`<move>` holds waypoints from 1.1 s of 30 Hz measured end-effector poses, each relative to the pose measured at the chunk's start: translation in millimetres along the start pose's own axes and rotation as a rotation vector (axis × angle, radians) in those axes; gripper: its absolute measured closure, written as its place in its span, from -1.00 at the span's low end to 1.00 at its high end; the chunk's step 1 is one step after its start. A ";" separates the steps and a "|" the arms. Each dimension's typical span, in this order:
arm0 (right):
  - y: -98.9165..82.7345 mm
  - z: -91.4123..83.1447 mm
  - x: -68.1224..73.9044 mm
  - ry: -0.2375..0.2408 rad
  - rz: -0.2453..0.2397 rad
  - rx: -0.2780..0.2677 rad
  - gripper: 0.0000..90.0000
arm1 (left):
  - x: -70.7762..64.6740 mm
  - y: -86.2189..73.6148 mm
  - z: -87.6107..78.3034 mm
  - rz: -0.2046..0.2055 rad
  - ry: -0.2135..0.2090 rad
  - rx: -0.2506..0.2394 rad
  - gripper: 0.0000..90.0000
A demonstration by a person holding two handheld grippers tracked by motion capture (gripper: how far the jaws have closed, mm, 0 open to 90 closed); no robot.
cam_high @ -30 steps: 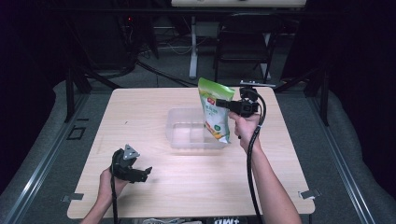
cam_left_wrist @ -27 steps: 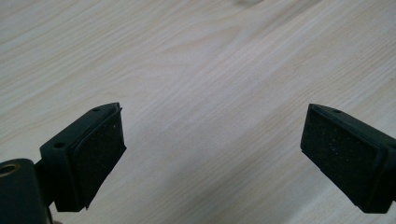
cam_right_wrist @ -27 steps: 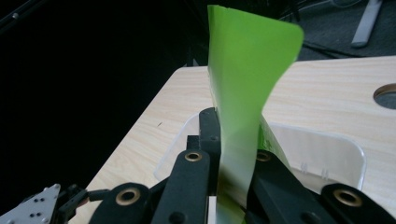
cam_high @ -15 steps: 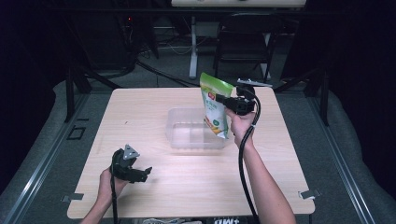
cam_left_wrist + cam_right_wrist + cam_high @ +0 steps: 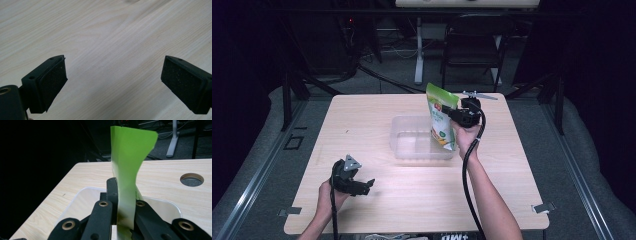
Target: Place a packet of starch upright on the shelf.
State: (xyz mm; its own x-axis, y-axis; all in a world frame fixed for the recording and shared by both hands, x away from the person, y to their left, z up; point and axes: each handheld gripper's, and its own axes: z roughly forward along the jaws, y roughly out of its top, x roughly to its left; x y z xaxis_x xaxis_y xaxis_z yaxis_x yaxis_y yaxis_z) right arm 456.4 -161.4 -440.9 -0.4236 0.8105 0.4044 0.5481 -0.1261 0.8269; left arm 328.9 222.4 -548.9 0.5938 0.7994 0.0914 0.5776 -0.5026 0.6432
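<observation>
Right tool (image 5: 451, 114) clamped on green pouch (image 5: 442, 116); I judged it best lowered upright into clear tray (image 5: 412, 150); left tool (image 5: 113, 85) gaped empty.

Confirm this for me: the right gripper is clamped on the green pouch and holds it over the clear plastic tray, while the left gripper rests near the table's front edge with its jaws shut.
One detail is wrong: the left gripper is open, not shut. The left gripper view shows its jaws standing wide apart over bare table. The rest holds: the right gripper is clamped on the green pouch over the clear plastic tray.
</observation>
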 end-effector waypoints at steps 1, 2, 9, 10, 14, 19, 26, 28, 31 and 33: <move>-1.5 1.1 -0.7 -0.002 0.003 -0.005 1.00 | -0.1 0.0 0.0 0.000 0.001 -0.001 -0.87; -2.4 1.6 -1.2 -0.002 0.004 -0.001 1.00 | -0.1 0.0 0.0 0.000 0.001 0.000 -0.87; -9.8 5.8 -4.9 0.001 -0.014 0.002 1.00 | -0.3 0.0 0.4 -0.002 -0.002 0.002 -0.87; -9.8 5.8 -4.9 0.001 -0.014 0.002 1.00 | -0.3 0.0 0.4 -0.002 -0.002 0.002 -0.87; -10.4 5.9 -4.2 0.001 -0.031 0.007 1.00 | -0.4 0.0 0.6 -0.002 -0.003 0.003 -0.87; -9.3 6.4 -5.4 -0.004 -0.032 0.019 1.00 | -0.4 0.0 0.3 -0.003 -0.002 0.002 -0.87; -11.8 5.2 -8.0 -0.012 -0.037 0.020 1.00 | -0.4 0.0 0.2 -0.001 0.000 -0.001 -0.87; -12.4 4.8 -8.2 -0.013 -0.042 0.024 1.00 | -0.5 0.0 0.2 -0.002 0.000 0.001 -0.87; -15.8 4.4 -8.3 -0.016 -0.057 0.031 1.00 | -0.6 0.0 0.2 -0.002 0.000 0.001 -0.87; -17.6 4.8 -7.9 -0.023 -0.065 0.039 1.00 | -0.6 0.1 0.3 -0.002 0.000 0.001 -0.87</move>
State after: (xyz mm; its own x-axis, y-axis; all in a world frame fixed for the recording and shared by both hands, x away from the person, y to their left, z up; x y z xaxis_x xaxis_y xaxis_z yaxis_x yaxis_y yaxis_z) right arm 453.5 -162.9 -460.5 -0.4432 0.8291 0.3409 0.5477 -0.0506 0.8351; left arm 328.7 221.8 -549.2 0.5925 0.8005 0.0900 0.5794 -0.5012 0.6427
